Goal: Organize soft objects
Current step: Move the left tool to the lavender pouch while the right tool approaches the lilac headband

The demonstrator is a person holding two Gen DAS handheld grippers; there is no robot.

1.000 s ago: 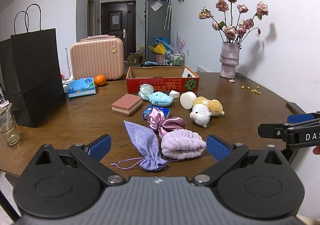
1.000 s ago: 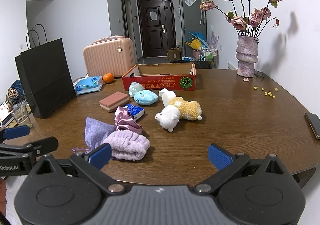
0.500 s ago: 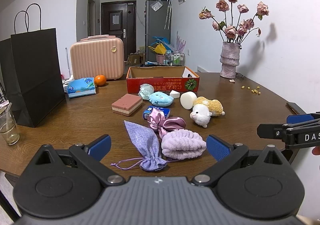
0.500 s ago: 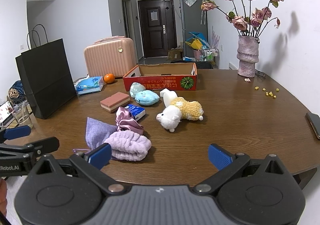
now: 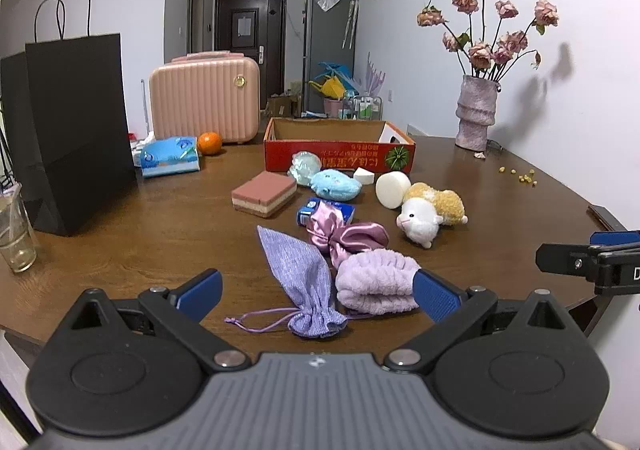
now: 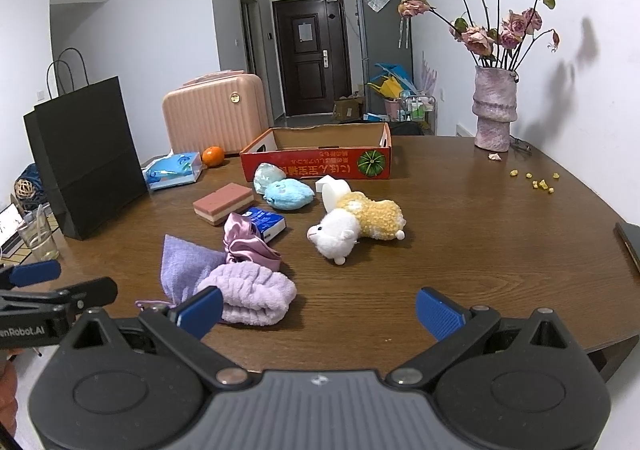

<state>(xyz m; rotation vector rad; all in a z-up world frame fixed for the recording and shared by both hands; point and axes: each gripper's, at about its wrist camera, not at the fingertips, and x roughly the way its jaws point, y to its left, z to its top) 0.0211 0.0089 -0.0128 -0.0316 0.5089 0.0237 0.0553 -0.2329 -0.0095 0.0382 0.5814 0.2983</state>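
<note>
Here, nothing is being gripped: the left gripper (image 5: 316,292) and right gripper (image 6: 320,310) are being held with fingers spread. A towel (image 5: 376,280) and pouch (image 5: 304,274) are lying nearest on the bench (image 6: 480,218), the box (image 5: 340,150) farther; loose drawstrings are risking being snagged.
</note>
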